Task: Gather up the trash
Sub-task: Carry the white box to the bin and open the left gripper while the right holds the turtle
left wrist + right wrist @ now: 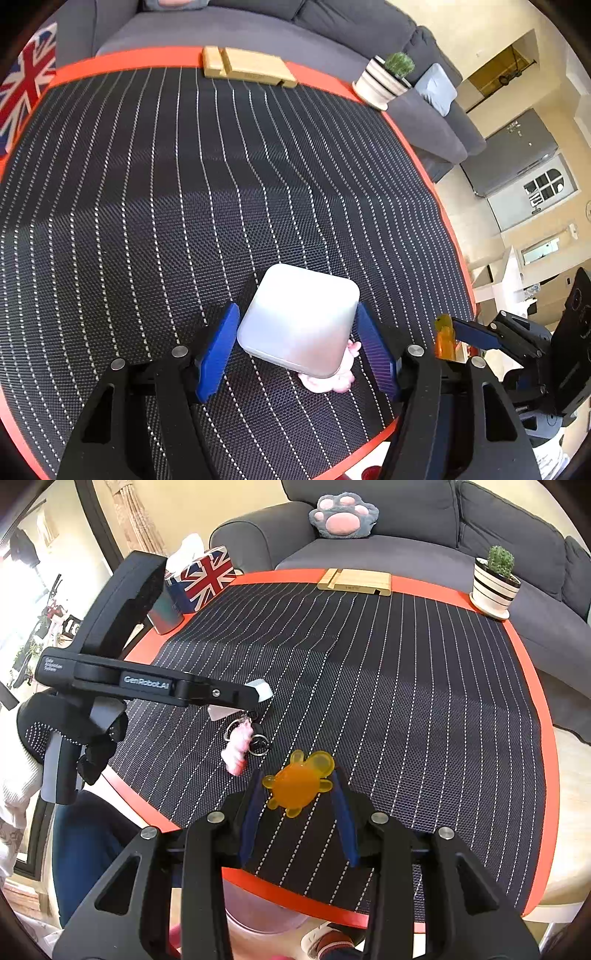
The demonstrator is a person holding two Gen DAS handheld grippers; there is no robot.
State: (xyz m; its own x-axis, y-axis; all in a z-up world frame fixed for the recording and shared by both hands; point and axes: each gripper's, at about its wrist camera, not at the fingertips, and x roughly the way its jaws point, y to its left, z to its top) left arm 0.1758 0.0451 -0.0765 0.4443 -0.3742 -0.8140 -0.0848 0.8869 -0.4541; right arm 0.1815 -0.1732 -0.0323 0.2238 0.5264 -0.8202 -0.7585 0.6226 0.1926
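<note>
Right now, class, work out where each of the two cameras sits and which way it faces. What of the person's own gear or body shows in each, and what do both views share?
Left wrist: sits on the left gripper, looking down at the white box between its blue fingers; the right gripper shows at the side.
Right wrist: sits on the right gripper, looking down at the orange turtle toy it grips; the left gripper and a gloved hand show.
Shared: striped mat, wooden stand, potted cactus, grey sofa.
</note>
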